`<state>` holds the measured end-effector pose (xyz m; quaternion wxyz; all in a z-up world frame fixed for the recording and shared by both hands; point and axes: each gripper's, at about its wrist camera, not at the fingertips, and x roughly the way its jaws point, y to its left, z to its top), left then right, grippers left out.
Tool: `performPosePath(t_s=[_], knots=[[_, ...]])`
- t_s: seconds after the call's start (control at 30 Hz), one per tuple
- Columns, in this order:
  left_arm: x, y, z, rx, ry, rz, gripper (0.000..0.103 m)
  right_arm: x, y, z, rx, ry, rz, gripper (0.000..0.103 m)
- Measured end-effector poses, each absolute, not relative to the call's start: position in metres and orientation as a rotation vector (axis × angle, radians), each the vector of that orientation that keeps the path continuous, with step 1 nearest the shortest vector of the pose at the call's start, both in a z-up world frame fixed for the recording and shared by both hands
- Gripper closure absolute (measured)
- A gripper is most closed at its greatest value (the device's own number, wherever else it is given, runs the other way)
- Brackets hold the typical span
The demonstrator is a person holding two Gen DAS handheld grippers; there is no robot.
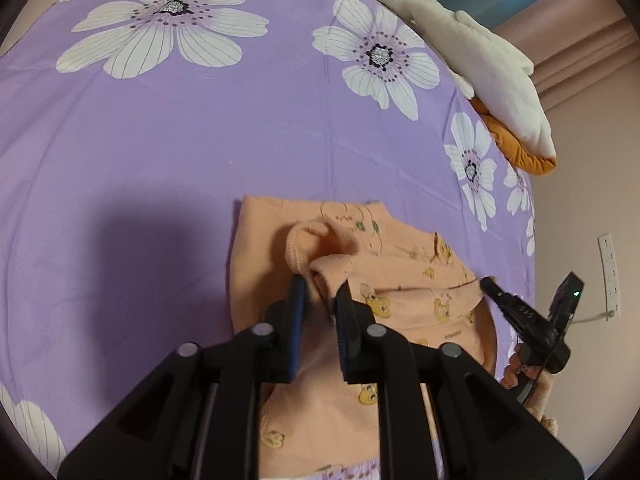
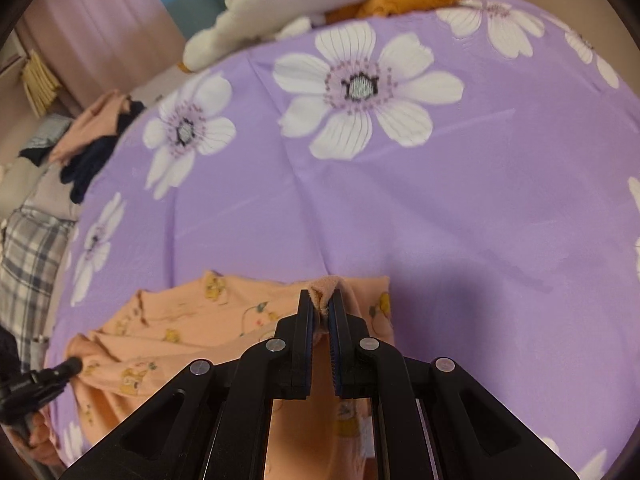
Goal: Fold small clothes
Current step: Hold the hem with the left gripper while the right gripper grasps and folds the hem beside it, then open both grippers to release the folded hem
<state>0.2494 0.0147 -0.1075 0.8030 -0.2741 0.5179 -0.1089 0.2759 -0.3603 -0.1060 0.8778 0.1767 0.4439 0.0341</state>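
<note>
A small peach garment with a cartoon print (image 1: 400, 272) lies on the purple flowered bedsheet (image 1: 200, 140). My left gripper (image 1: 322, 284) is shut on a bunched ribbed edge of the peach garment, lifted off the sheet. My right gripper (image 2: 325, 300) is shut on another folded edge of the garment (image 2: 192, 320). Each view shows the other gripper: the right one at the garment's right side (image 1: 486, 282), the left one at its left side (image 2: 74, 366).
A white and orange plush toy (image 1: 480, 60) lies at the bed's far edge; it also shows in the right wrist view (image 2: 300, 4). A pile of clothes (image 2: 92, 140) and a plaid cloth (image 2: 28, 260) lie off the bed's left side. A wall socket (image 1: 610, 272) is on the right.
</note>
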Motion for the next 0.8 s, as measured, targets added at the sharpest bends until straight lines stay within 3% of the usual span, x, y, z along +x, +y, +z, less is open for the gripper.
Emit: performPosePath(t_s=[0.07,0.13,0.2,0.3,0.43,0.5,0.57,0.63,0.8], knots=[[0.255,0.02,-0.11,-0.579,1.118,-0.179,0.07,0.283,-0.362,-0.113,0.393,0.947,0.047,0.094],[0.258,0.025,-0.108,-0.584,1.107,-0.173,0.07,0.287,-0.363,-0.116,0.404,0.939,0.033,0.094],[0.257,0.03,-0.101,-0.61,1.089,-0.201,0.064,0.291,-0.366,-0.115,0.43,0.928,0.023,0.094],[0.247,0.039,-0.083,-0.62,1.032,-0.196,0.044,0.292,-0.37,-0.11,0.45,0.918,0.014,0.094],[0.232,0.041,-0.063,-0.579,0.993,-0.21,0.044,0.287,-0.374,-0.096,0.416,0.899,0.007,0.094],[0.223,0.036,-0.058,-0.554,0.999,-0.235,0.044,0.278,-0.381,-0.088,0.43,0.878,-0.001,0.086],[0.215,0.028,-0.057,-0.546,1.017,-0.257,0.046,0.266,-0.386,-0.079,0.432,0.864,-0.005,0.065],[0.205,0.016,-0.058,-0.541,1.03,-0.309,0.046,0.255,-0.384,-0.072,0.413,0.852,0.018,0.064],[0.205,-0.009,-0.071,-0.504,1.056,-0.331,0.067,0.233,-0.365,-0.07,0.351,0.877,0.115,0.064]])
